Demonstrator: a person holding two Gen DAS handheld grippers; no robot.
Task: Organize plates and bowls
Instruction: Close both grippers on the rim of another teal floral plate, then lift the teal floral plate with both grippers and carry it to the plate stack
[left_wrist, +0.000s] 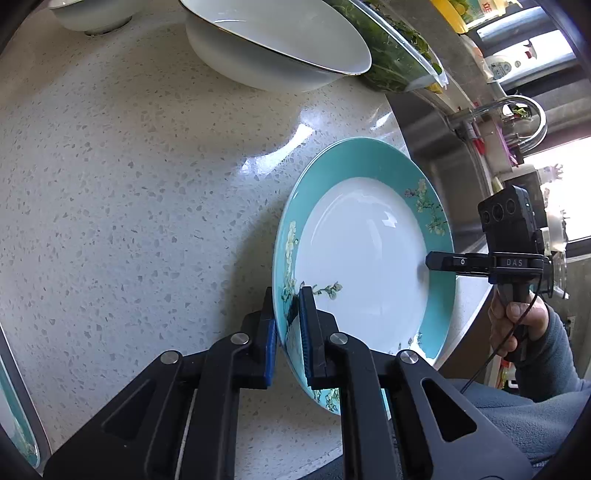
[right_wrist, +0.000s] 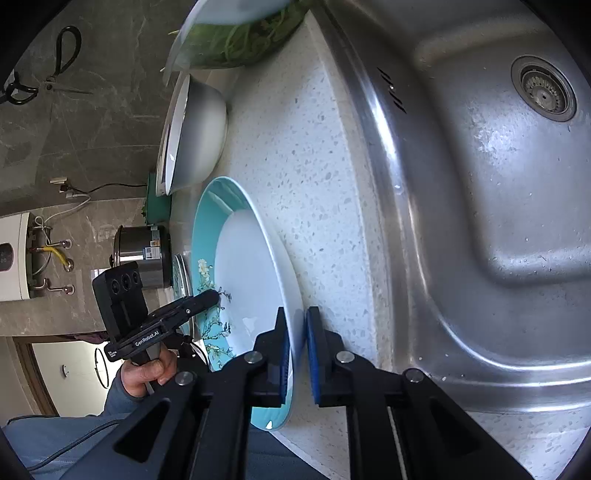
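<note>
Left gripper (left_wrist: 288, 332) clamps near rim of teal plate (left_wrist: 369, 258); right gripper (right_wrist: 295, 350) straddles opposite rim, pads apparently touching. Plate over speckled counter (left_wrist: 129, 203), beside sink (right_wrist: 480, 184); 2 white bowls (left_wrist: 273, 44) behind.

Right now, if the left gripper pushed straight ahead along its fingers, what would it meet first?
The left gripper already straddles the teal plate's rim, so the plate itself. Beyond it, probably the white bowl; depth is unclear.

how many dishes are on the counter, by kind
teal-rimmed floral plates: 2
plain white ceramic bowls: 2
clear glass bowl of greens: 1
total: 5
</note>
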